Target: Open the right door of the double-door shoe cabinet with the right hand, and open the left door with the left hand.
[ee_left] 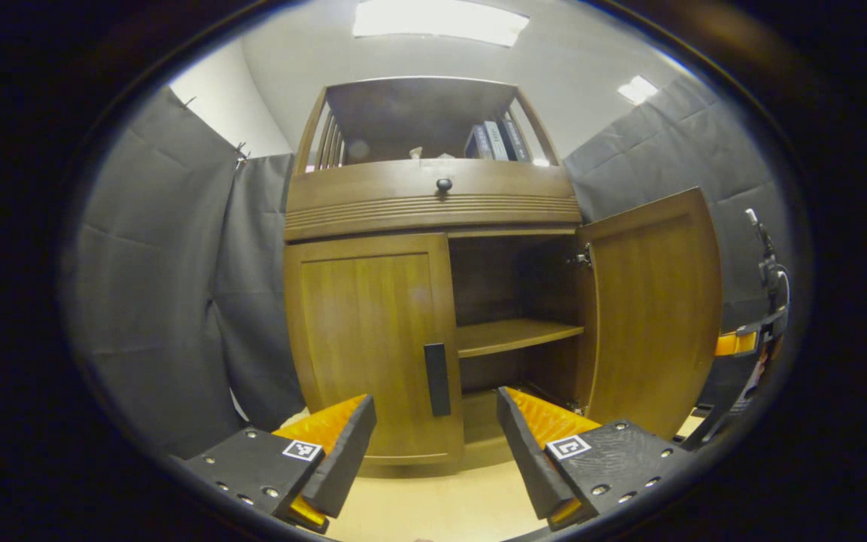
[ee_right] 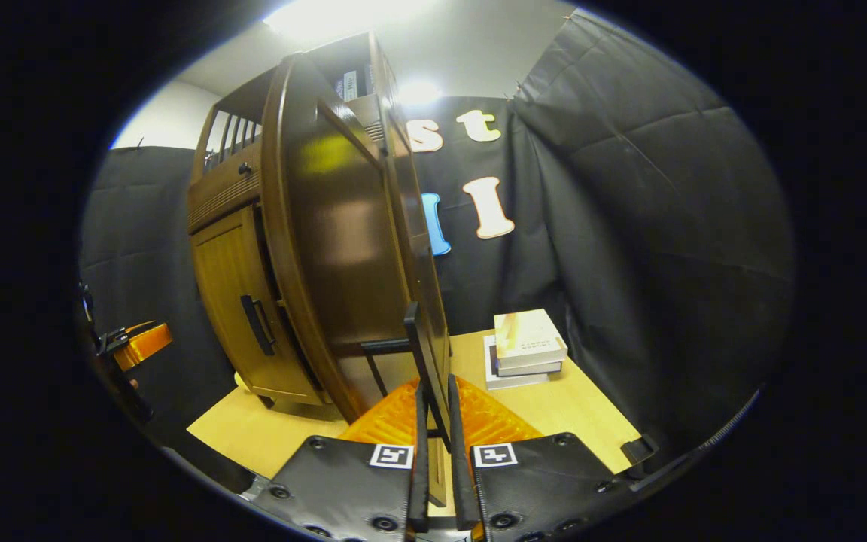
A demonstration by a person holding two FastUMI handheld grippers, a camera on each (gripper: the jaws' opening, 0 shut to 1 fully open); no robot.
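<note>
The wooden shoe cabinet (ee_left: 433, 203) faces me in the left gripper view. Its left door (ee_left: 369, 339) is shut, with a black handle (ee_left: 437, 379) at its inner edge. My left gripper (ee_left: 433, 452) hangs open just in front of that handle, touching nothing. The right door (ee_left: 655, 309) stands swung wide, baring an inner shelf (ee_left: 516, 335). In the right gripper view the right door (ee_right: 343, 226) is seen nearly edge-on, and my right gripper (ee_right: 436, 452) is shut on its black handle (ee_right: 420, 354). The left door's handle (ee_right: 257, 324) shows farther left.
A stack of books (ee_right: 525, 348) lies on the pale wooden floor (ee_right: 569, 406) to the right of the open door. Black cloth walls close in on both sides. A drawer with a round knob (ee_left: 444, 184) sits above the doors. The other gripper (ee_left: 742, 346) shows at the far right.
</note>
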